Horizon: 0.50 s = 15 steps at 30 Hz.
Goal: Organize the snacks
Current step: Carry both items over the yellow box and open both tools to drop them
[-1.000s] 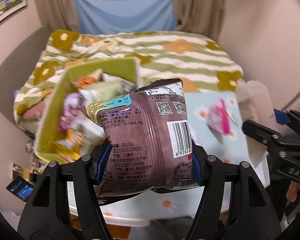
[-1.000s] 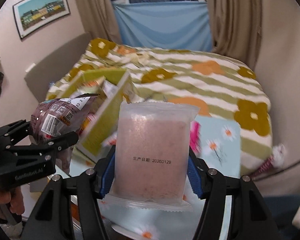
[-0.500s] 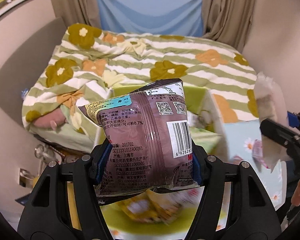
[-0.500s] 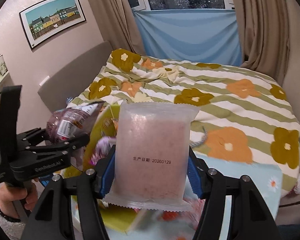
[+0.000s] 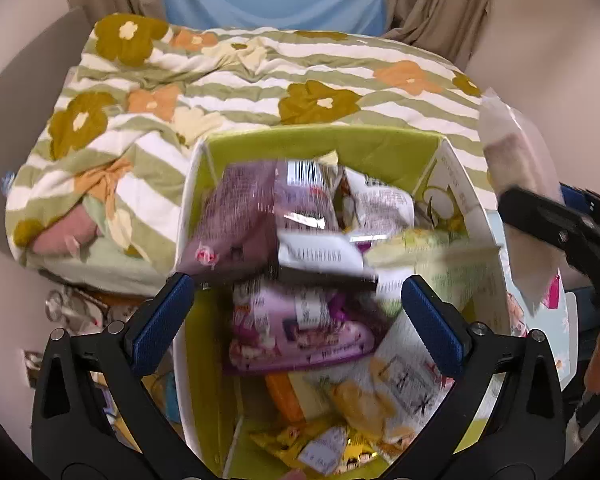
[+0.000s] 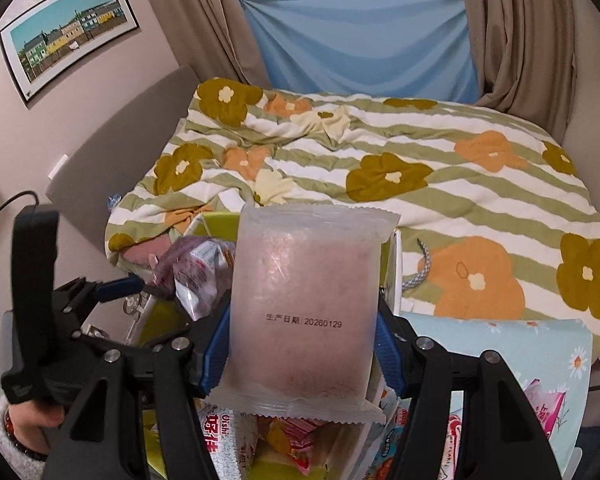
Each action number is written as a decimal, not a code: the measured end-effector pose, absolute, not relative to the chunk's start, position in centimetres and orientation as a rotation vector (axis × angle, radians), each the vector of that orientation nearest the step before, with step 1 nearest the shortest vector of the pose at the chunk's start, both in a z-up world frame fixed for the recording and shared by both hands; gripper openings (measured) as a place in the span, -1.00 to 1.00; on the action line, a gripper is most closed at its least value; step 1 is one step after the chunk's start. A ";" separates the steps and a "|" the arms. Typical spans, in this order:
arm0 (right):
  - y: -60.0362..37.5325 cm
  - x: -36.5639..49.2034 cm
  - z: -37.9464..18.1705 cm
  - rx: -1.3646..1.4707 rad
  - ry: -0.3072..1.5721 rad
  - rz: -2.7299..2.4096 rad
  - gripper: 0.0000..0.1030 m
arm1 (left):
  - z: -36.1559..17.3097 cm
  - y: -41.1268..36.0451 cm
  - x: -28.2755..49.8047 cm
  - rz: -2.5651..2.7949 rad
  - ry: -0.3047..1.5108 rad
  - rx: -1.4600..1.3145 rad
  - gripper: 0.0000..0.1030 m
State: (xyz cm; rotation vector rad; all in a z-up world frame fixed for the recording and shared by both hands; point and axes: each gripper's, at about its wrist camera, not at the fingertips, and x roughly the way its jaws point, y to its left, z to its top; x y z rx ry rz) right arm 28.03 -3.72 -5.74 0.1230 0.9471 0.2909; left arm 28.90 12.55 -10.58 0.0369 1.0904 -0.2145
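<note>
In the left wrist view my left gripper [image 5: 296, 312] hangs over the green box [image 5: 320, 144], its jaws opening wide. The brown snack packet [image 5: 256, 220] is blurred just past the blue pads [image 5: 160, 316], free of them, on top of several packets in the box. My right gripper [image 6: 304, 344] is shut on a pale pink translucent packet [image 6: 304, 300], held upright above the box's right wall [image 6: 394, 264]. That packet [image 5: 516, 184] also shows at the right edge of the left wrist view. The left gripper [image 6: 112, 292] and brown packet [image 6: 196, 268] show at the left.
A bed with a green-striped flower quilt [image 5: 260, 80] lies right behind the box. A light blue flowered tablecloth [image 6: 500, 344] with loose snack packets [image 6: 540, 404] is to the right. A hand in a white cuff [image 6: 32, 416] holds the left gripper.
Both grippers moved left from the tablecloth to above the green box. The left gripper opened and let the brown packet fall into the box. The right gripper kept its pink packet.
</note>
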 end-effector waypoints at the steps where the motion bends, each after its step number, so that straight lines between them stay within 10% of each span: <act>1: -3.5 28.2 -5.8 0.122 0.949 0.295 0.13 | -10.5 12.8 28.2 -0.206 1.088 0.033 1.00; 15: -0.5 32.5 -8.2 0.147 1.021 0.412 0.19 | -9.5 15.9 25.0 -0.052 1.059 0.016 1.00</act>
